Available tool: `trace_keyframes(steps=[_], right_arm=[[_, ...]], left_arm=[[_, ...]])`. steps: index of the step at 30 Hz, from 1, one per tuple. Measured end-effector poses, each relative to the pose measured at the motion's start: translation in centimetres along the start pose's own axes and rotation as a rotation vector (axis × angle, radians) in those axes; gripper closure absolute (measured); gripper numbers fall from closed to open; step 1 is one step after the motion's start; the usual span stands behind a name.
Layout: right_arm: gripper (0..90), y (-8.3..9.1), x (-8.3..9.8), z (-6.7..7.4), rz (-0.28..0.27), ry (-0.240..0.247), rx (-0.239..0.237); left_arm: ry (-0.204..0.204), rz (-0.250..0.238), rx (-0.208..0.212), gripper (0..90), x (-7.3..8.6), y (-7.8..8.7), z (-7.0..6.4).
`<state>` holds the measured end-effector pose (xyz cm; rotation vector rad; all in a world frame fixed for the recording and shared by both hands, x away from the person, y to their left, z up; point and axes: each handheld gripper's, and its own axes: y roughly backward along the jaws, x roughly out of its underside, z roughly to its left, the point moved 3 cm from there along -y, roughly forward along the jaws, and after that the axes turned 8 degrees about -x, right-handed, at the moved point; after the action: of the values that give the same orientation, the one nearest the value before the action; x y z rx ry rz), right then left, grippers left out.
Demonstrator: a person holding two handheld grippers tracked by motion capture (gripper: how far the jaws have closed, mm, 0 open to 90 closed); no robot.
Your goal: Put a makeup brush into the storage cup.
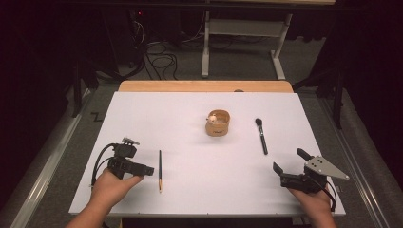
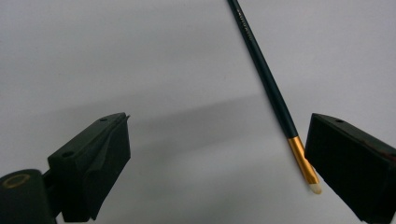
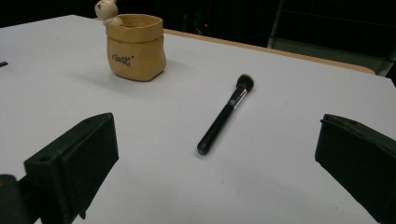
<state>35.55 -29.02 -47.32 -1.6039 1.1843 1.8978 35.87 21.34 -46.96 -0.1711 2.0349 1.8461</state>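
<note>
the left gripper [image 1: 148, 170] sits low with jaws spread, the thin paintbrush [image 1: 160, 170] just beside it on the white table [image 1: 190, 190]. the right gripper [image 1: 290, 161] is spread too (holding nothing). farther off lie the makeup brush [image 1: 261, 136] and the tan pot [image 1: 218, 123].

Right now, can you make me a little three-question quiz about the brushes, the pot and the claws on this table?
1. True or false: the left claw is clamped on the thin paintbrush.
2. Which brush lies nearer the right claw? A) the thin paintbrush B) the black makeup brush
3. Fill in: the small animal figure sits on the rim of the tan ____.

Key:
1. False. Its jaws are apart, with the brush's gold-banded tip lying loose beside one jaw.
2. B.
3. Pot.
</note>
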Motion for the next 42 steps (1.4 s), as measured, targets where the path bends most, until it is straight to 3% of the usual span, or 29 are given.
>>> trace_keyframes(steps=[33,42], right_arm=[[0.2,0.0,-0.1,-0.1,-0.014,-0.009,-0.008],[0.2,0.0,-0.1,0.1,-0.015,-0.009,-0.011]], left_arm=[[-0.021,0.029,0.019,13.1,-1.1,-1.9,-4.0],[-0.02,0.034,0.017,15.2,-1.2,-2.1,-4.4]])
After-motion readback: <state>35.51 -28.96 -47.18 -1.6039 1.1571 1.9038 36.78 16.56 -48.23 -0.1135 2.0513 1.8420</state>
